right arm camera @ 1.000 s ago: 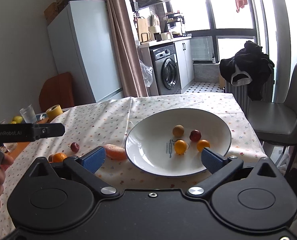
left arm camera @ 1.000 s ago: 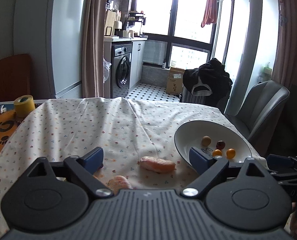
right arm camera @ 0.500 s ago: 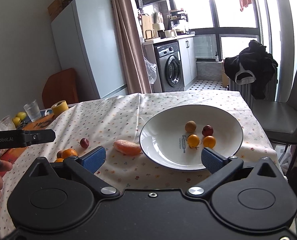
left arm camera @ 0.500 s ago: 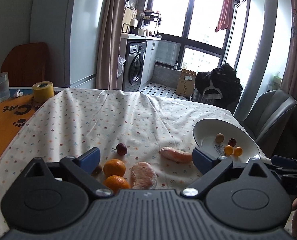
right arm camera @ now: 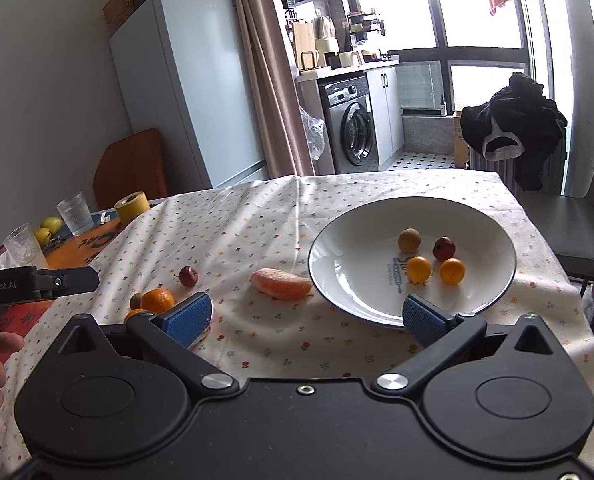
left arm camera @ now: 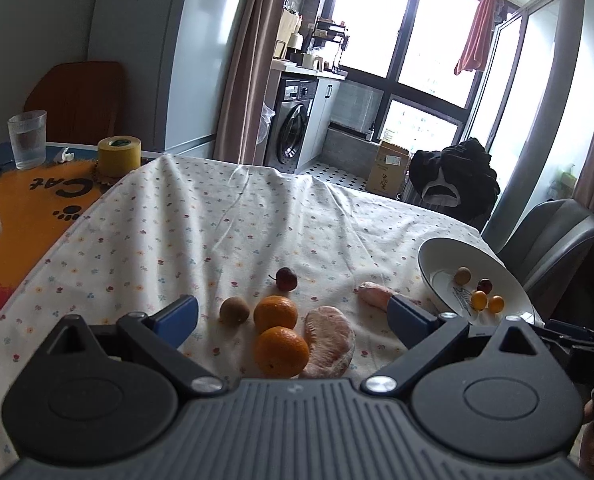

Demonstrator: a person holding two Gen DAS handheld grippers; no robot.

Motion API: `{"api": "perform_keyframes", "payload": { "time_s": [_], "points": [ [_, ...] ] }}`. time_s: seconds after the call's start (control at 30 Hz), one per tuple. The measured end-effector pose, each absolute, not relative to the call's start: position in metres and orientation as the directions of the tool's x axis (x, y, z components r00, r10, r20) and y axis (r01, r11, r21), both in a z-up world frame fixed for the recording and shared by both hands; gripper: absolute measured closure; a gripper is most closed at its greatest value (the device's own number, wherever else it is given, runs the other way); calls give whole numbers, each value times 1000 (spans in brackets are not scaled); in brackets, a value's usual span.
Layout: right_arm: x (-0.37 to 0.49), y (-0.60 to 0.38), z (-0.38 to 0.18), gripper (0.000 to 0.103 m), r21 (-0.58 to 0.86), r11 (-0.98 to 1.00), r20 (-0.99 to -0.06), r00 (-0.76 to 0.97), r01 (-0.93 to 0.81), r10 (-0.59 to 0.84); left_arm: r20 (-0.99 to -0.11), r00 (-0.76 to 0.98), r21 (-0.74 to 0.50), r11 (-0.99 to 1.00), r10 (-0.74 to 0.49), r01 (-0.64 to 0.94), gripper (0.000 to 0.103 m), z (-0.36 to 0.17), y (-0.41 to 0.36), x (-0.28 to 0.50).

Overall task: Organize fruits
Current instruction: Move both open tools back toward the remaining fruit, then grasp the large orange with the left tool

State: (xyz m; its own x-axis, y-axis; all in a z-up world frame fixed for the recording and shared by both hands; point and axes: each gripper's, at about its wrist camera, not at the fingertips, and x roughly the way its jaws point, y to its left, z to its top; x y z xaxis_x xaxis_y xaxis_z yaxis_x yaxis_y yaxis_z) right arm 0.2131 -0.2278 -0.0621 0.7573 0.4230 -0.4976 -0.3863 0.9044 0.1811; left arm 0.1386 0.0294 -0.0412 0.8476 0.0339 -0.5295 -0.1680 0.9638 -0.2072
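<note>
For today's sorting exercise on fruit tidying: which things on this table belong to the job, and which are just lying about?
Belongs to the job:
white plate holding four small fruits
two oranges
peeled citrus piece
peeled segment beside the plate
dark red fruit
brown fruit

Just lying about:
yellow tape roll
water glass

Landmark: my white fridge [right arm camera: 189, 88], against the grey wall.
Right of fridge: I see a brown curtain [right arm camera: 265, 68], then a washing machine [right arm camera: 351, 124] under a counter.
Beyond that: big dark-framed windows [right arm camera: 477, 4], bright daylight, a tiled floor [right arm camera: 421, 160].
Far right of fridge: a grey chair [right arm camera: 589, 216]; black clothes [right arm camera: 513, 120] on a radiator.
Left, below fridge: a wooden chair back [right arm camera: 131, 168].
</note>
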Motion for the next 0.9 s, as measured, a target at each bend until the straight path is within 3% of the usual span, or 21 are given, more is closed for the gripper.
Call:
{"api": "perform_keyframes", "payload": {
  "time_s": [0.73,0.9],
  "points": [
    [226,-191,-77,3,178,864,-524,698,-471,488,-568,821,-239,945,51,-225,7,-72,51,143],
    [235,-183,-81,15,169,851,-539,676,-498,503,-589,807,-242,946,34,-217,22,-81,47,152]
  ]
}}
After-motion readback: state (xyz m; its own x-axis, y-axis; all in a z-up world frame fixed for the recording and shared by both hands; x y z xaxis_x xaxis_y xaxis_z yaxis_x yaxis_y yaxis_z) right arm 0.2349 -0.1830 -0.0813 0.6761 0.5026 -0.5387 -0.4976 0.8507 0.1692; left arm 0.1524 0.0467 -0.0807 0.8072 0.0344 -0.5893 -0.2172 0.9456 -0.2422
